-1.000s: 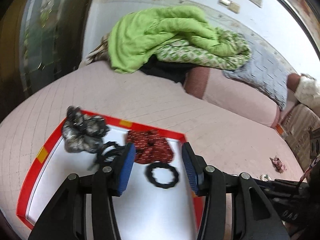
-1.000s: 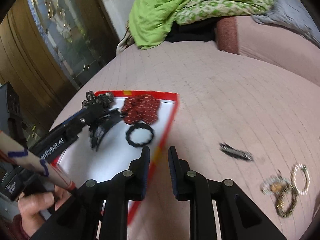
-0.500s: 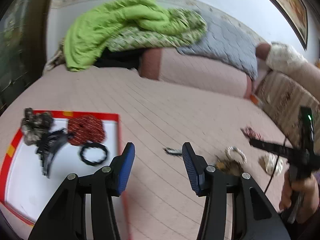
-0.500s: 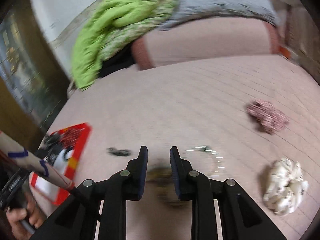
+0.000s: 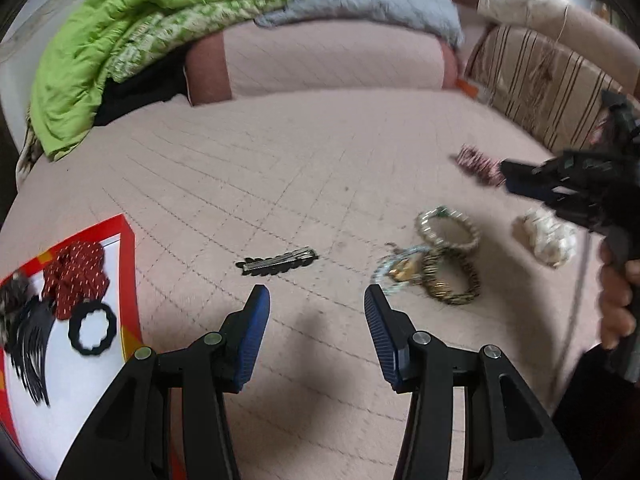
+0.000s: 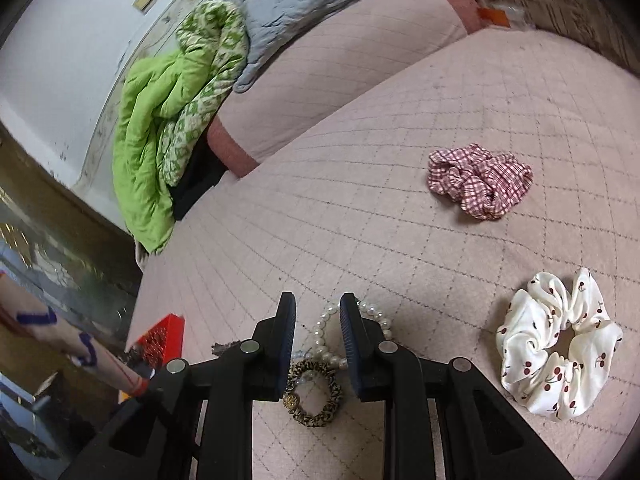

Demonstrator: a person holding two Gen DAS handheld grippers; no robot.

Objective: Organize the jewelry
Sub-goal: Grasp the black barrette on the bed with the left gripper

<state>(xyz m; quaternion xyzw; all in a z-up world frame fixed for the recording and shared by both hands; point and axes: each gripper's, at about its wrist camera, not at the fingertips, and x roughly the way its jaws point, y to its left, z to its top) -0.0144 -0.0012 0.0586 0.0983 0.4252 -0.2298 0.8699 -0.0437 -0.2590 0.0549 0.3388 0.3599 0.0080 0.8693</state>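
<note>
My left gripper (image 5: 317,299) is open and empty above the pink quilt, just short of a black hair clip (image 5: 278,263). A red-rimmed white tray (image 5: 129,280) at the left holds a red scrunchie (image 5: 74,270), a black ring (image 5: 92,330) and a black claw clip (image 5: 30,344). My right gripper (image 6: 317,312) hovers narrowly open over a pearl bracelet (image 6: 326,330) and a leopard hair tie (image 6: 314,394), holding nothing. The bracelets also show in the left wrist view (image 5: 448,228). The right gripper also shows at the right of the left wrist view (image 5: 516,182).
A pink checked scrunchie (image 6: 478,180) and a white cherry-print scrunchie (image 6: 558,344) lie to the right on the quilt. Green and grey blankets (image 6: 172,92) are piled at the far edge. A pink bolster (image 5: 328,60) lies behind.
Both grippers swung right, away from the tray. The left now faces the black hair clip; the right has come down over the bracelets.
</note>
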